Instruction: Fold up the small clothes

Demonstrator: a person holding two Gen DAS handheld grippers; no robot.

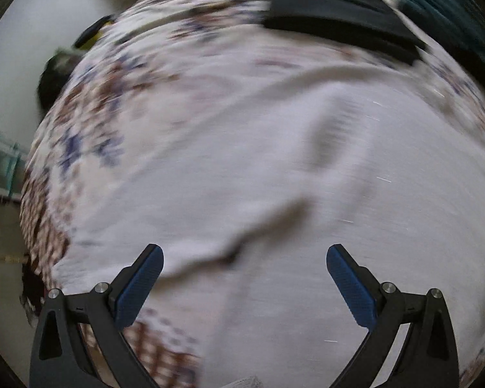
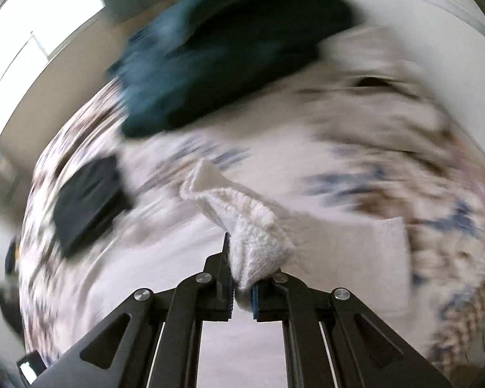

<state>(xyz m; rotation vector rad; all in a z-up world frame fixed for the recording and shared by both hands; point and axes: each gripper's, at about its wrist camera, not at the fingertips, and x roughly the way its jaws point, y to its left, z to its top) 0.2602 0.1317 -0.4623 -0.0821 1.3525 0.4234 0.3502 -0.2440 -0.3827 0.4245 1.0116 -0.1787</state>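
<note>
The right gripper pinches a white knitted garment, which looks soft, light and floppy; its corners seem best for gripping. The left gripper gapes wide, empty.

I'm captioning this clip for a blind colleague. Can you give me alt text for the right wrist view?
The right gripper is shut on a bunched white knitted cloth, above a patterned bedspread. A dark folded garment lies to the left and a teal one farther back; the picture is motion-blurred.

No text readable — both views too blurred.
</note>
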